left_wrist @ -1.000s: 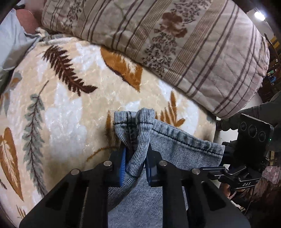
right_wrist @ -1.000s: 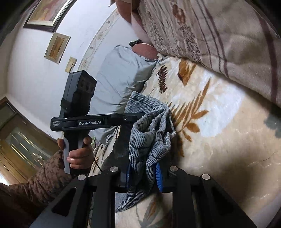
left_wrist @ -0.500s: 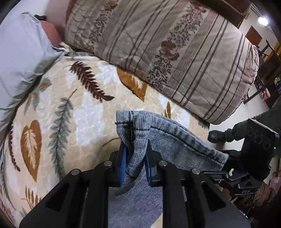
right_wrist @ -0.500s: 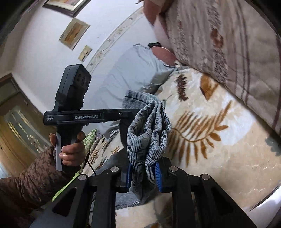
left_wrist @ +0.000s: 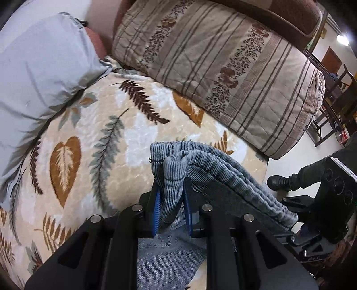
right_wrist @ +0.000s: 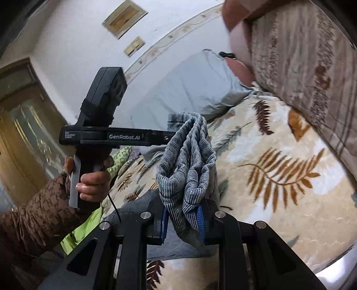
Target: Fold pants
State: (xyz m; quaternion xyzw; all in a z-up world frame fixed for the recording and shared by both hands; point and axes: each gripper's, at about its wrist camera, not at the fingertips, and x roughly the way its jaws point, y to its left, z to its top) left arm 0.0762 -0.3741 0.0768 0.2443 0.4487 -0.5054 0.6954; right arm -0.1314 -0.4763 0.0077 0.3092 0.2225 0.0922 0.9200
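The grey ribbed pants (left_wrist: 214,169) hang above the leaf-patterned blanket (left_wrist: 67,138), stretched between both grippers. My left gripper (left_wrist: 171,198) is shut on one bunched end of the cloth, its blue pads pressed against it. The right gripper (right_wrist: 183,214) is shut on the other bunched end of the pants (right_wrist: 189,165). In the right wrist view a hand in a brown patterned sleeve holds the left gripper's handle (right_wrist: 89,138). The right gripper's black body (left_wrist: 330,200) shows at the lower right of the left wrist view. The rest of the pants droops below the grippers.
A striped, flowered quilt (left_wrist: 223,58) lies rolled along the far side of the bed. A grey pillow (left_wrist: 35,67) sits at the left end. Beyond the bed's right edge are floor, a person's dark shoe (left_wrist: 279,183) and wooden chairs (left_wrist: 334,111). A wall with framed pictures (right_wrist: 125,20) stands behind.
Both grippers have risen with the pants, lifting the cloth off the blanket. The right gripper has rolled, and more of the pillow and the wall has come into view.
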